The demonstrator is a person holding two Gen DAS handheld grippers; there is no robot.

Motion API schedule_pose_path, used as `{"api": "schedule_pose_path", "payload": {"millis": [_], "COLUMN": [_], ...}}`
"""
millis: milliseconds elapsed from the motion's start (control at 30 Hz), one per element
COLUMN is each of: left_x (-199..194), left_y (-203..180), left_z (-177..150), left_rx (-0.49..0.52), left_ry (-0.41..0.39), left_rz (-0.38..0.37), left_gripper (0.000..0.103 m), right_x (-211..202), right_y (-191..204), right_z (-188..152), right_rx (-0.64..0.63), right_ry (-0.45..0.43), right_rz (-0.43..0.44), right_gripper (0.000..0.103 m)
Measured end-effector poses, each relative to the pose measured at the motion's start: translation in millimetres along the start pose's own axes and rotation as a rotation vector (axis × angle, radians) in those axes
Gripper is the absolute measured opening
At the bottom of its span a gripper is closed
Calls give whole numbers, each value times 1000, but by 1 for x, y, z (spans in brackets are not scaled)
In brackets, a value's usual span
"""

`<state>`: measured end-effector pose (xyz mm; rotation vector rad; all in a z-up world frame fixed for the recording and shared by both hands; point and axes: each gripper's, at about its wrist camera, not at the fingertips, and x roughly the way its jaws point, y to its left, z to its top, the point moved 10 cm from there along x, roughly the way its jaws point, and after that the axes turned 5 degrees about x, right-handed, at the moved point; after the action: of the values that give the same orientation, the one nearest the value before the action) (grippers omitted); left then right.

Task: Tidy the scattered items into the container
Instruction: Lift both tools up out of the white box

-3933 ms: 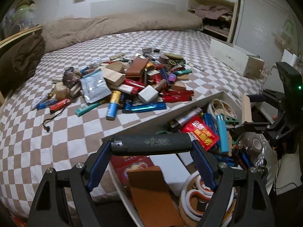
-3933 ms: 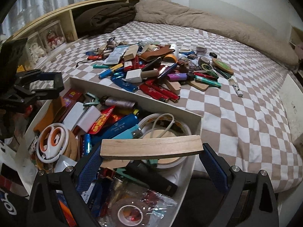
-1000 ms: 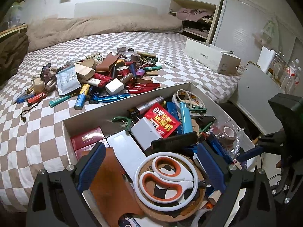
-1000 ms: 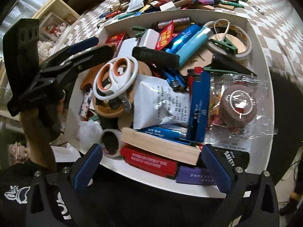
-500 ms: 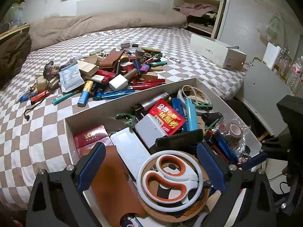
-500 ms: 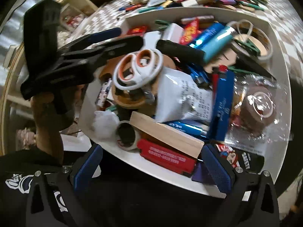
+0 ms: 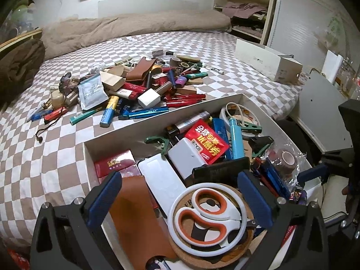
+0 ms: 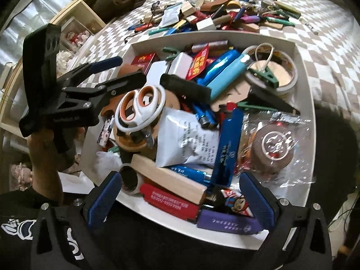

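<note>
White container point(image 7: 225, 100) on the bed, crowded with scissors point(image 7: 209, 216), lighters and tape. Wooden block point(image 8: 168, 180) lies flat, long axis running diagonally. Left gripper point(image 7: 180, 193) opening, right gripper point(image 8: 180, 195) spread; both empty.

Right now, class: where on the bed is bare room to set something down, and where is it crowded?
Free: checked sheet between pile and box, and between pile and long white carton. Crowded: the pile, and inside the box.

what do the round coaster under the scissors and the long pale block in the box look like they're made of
Coaster: probably cork, matte and speckled tan with a grainy edge. Block: looks like unfinished light wood, with faint grain lines and a dull surface. Scissors handles: glossy white and orange, likely plastic.
</note>
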<state>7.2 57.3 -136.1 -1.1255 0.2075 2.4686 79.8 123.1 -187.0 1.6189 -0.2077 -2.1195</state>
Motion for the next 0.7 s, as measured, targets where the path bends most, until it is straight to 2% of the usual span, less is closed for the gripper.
{"api": "schedule_pose_path", "payload": {"millis": [300, 600, 700], "left_x": [-8, -23, -26], "left_y": [2, 5, 4], "left_z": [4, 12, 16], "left_rx": [-44, -59, -78], "left_ry": [-11, -43, -59], "left_rz": [7, 51, 32], "left_gripper": [103, 103, 103], "right_x": [-9, -22, -27], "right_y": [-11, -27, -31], "right_z": [12, 37, 46], "right_rx": [-18, -17, -40], "right_ry": [-77, -210, -253], "right_rz": [-26, -66, -107], "right_gripper": [103, 103, 103]}}
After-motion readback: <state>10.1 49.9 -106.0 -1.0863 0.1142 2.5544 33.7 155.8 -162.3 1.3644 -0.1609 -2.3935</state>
